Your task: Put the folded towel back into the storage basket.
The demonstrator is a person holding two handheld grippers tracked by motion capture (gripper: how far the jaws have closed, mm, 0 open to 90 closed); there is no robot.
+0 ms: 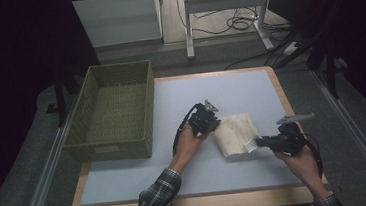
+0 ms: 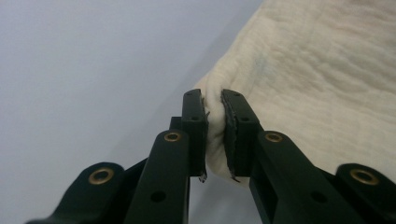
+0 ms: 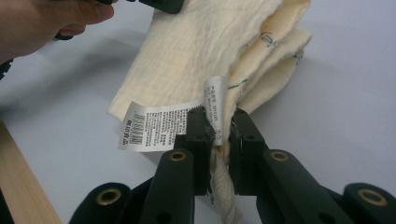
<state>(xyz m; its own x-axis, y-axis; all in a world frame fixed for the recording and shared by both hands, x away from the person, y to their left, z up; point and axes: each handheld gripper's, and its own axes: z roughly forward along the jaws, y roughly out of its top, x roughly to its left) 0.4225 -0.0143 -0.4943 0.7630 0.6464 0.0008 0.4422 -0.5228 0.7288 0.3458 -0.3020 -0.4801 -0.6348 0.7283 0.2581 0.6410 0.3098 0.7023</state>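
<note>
The high view is dim, its outer parts falling to near black, while the pale tabletop (image 1: 229,86) takes soft, even light without glare. Both gripper views are brighter. In the left gripper view the cream cloth (image 2: 327,79) is soft with blur far off. In the right gripper view the care label (image 3: 159,126) reads fairly sharp, and a hand (image 3: 42,21) casts a faint shadow.
</note>
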